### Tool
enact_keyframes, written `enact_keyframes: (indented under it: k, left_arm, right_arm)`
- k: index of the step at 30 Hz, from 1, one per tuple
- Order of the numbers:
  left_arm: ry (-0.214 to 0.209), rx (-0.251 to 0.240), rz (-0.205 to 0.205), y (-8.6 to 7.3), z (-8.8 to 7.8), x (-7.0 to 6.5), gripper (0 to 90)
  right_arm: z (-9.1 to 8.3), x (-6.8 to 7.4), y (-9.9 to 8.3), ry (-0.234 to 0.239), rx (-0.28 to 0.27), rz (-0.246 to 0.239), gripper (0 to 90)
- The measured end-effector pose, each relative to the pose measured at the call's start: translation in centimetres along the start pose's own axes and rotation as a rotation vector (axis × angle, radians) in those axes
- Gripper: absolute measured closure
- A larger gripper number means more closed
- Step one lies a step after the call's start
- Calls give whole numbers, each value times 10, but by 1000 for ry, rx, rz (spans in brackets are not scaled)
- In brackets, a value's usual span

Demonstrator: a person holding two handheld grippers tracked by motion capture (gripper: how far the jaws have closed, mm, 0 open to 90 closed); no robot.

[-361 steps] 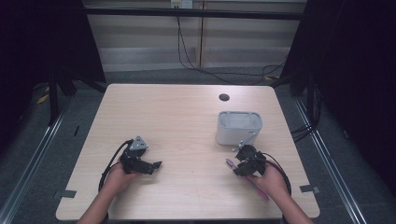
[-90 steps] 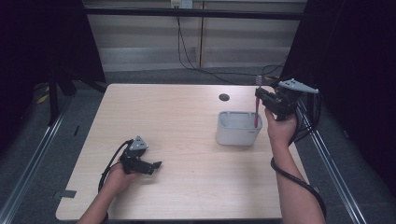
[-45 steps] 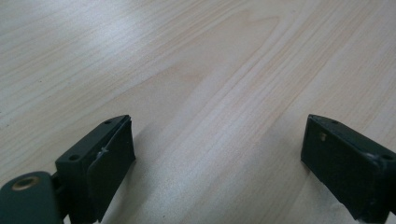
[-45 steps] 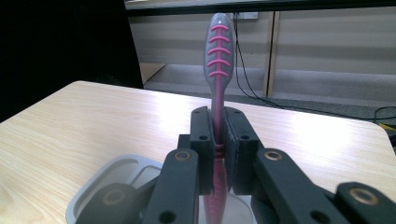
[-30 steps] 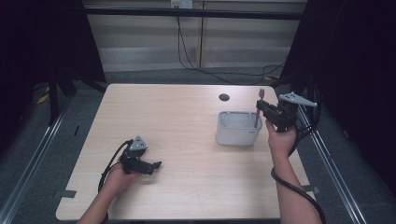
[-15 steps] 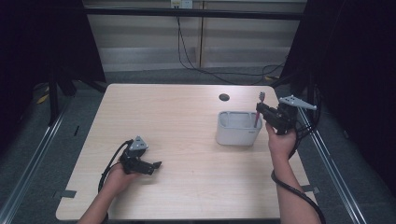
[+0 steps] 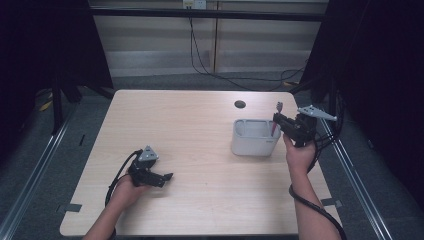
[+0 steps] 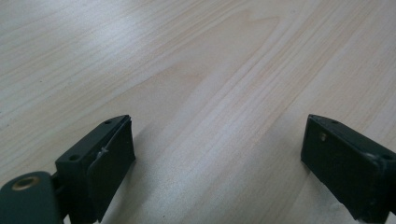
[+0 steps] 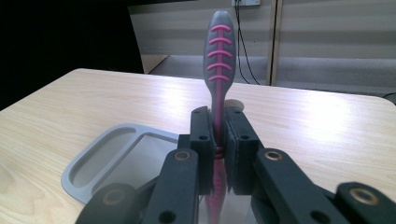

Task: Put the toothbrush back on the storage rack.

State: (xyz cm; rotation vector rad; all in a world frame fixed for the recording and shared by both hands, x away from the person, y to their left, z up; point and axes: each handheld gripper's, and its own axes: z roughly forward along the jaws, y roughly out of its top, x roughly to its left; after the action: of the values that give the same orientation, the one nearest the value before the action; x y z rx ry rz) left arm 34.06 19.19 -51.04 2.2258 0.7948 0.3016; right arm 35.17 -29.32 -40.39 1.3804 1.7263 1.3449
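Upright between the clamped jaws of the right gripper [image 9: 218,154], the toothbrush [image 9: 218,60] hangs over the grey holder [image 7: 252,139].

A lab-like recording bay: bare wooden table [image 7: 200,135], black curtains [image 7: 380,75], floor rails [image 7: 30,165], loose wall cables [image 7: 215,60].
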Motion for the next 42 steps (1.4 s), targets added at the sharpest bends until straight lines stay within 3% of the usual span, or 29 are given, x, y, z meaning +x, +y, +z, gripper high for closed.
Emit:
enact_keyframes:
  k: [42]
  left_arm:
    - [5,-1,-1,0,0,0,91]
  right_arm:
    - [-6,1,-21,2,8,-16,829]
